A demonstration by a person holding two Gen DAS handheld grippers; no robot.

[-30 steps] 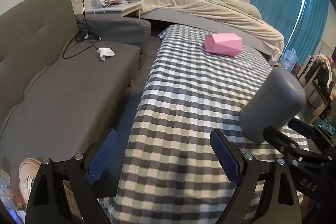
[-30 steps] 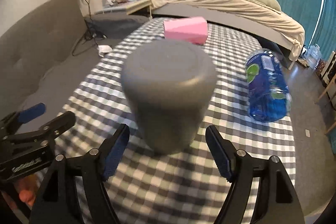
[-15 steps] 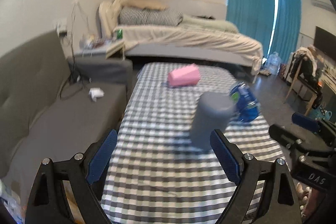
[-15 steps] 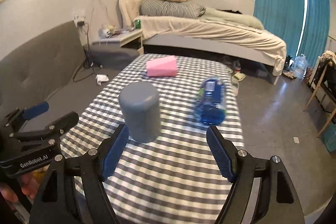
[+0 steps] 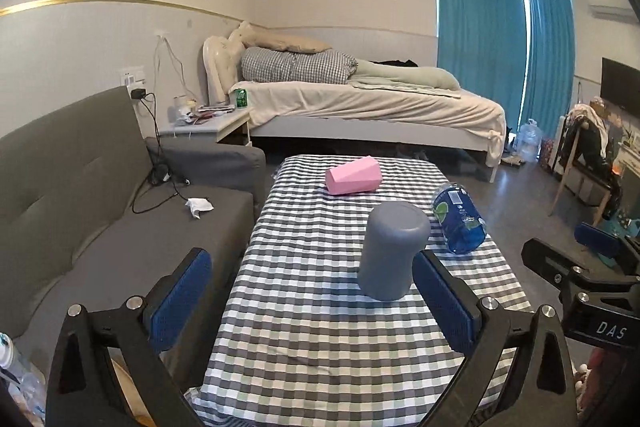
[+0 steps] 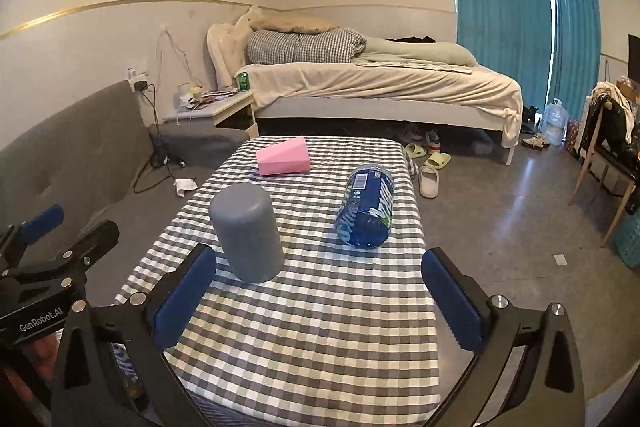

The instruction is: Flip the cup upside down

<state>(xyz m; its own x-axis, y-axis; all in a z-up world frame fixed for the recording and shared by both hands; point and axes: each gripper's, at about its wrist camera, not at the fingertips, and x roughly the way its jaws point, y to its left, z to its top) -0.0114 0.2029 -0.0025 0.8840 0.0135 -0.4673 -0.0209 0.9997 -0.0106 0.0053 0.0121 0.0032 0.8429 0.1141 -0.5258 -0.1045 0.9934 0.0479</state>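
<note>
both claws withdrew; "genrobot.ai" (image 6: 41, 321) legible.

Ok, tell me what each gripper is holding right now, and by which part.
Nothing. The left gripper and right gripper are both open and empty; the grey cup stands upside down on the checked tablecloth.

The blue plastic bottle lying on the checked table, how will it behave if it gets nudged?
The blue plastic bottle lies on its side, so it would probably roll. It rests near the checked table's right edge, so it might drop off. Its thin clear plastic likely dents easily.
</note>
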